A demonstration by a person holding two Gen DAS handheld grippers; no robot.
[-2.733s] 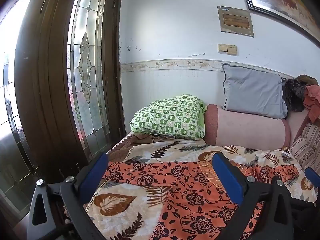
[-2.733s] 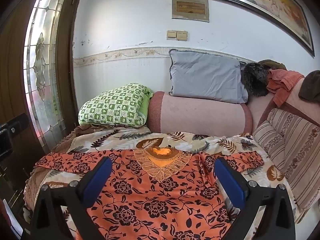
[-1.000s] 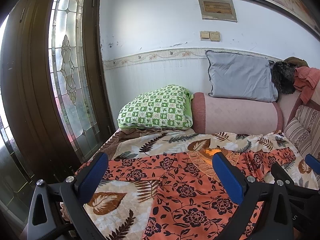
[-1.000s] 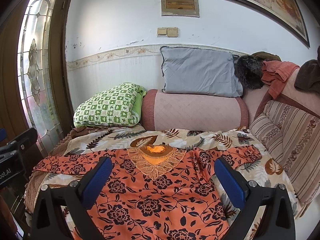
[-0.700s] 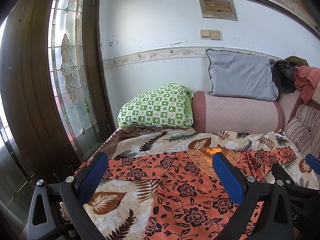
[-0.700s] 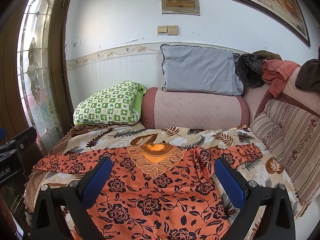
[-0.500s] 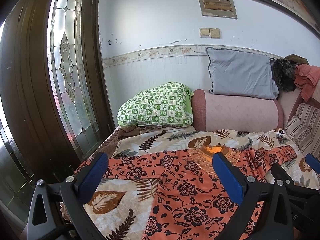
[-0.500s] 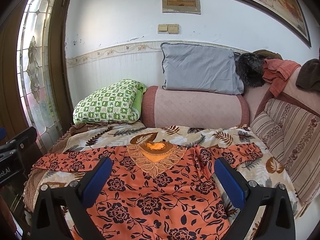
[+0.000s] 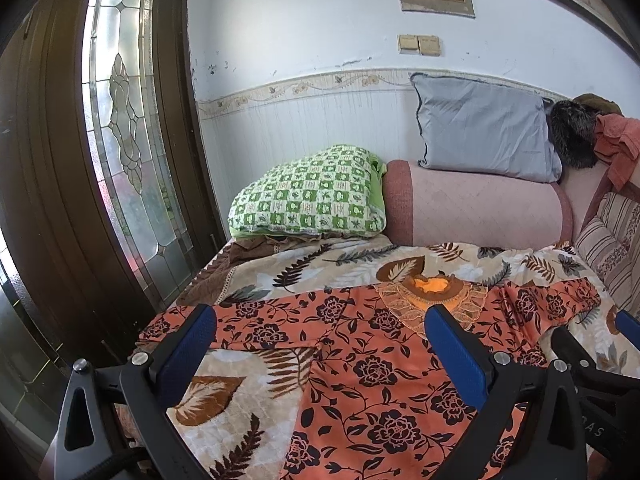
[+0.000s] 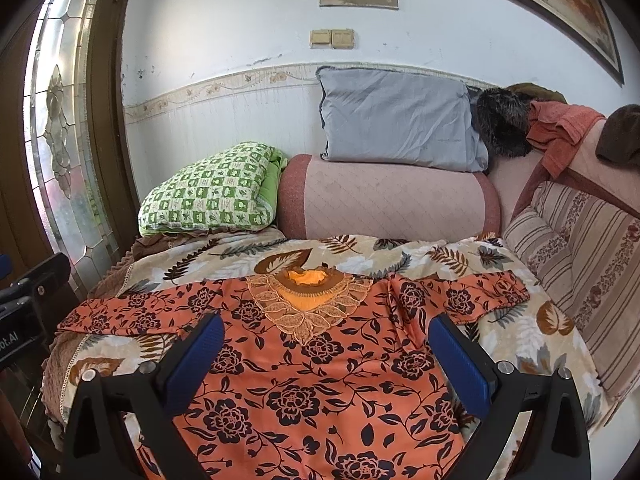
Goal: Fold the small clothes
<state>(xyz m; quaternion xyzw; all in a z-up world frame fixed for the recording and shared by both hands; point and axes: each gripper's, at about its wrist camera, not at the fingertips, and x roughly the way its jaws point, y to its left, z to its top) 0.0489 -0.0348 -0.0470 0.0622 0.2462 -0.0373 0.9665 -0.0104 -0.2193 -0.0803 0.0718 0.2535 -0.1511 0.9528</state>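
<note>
Orange floral cloth, black roses all over: the small blouse (image 10: 304, 368) lies spread flat, front up, on the leaf-print blanket (image 10: 532, 332) covering the bed, its embroidered neckline (image 10: 308, 300) toward the far end where the pink bolster (image 10: 384, 196), green checked pillow (image 10: 212, 192) and grey pillow (image 10: 396, 120) sit. Sleeves run out to either side, so the garment's long axis goes near-to-far from hem to collar, w/ the sleeve line crossing it left to right. The left gripper (image 9: 320, 348) hovers above the blouse's left side, fingers (image 9: 192, 344) spread wide apart & holding nothing; the left sleeve (image 9: 224, 316) lies just ahead of it, cuff out near the bed's door-side edge. The right gripper (image 10: 328, 356) hangs over the middle of the body panel, its fingers (image 10: 460, 360) likewise wide apart & empty, the right sleeve (image 10: 472, 296) ahead and off to its right. Neither tool touches fabric (both look to be above it, though exact height is hard to judge through the fisheye). Folding has probably not begun, as no crease or doubled layer shows. Judging by position, each sleeve belongs to the arm on its own side: left is nearer the left cuff, right nearer the right one, and either would need to drop & reach outward before pinching and carrying the sleeve inward across the body.
</note>
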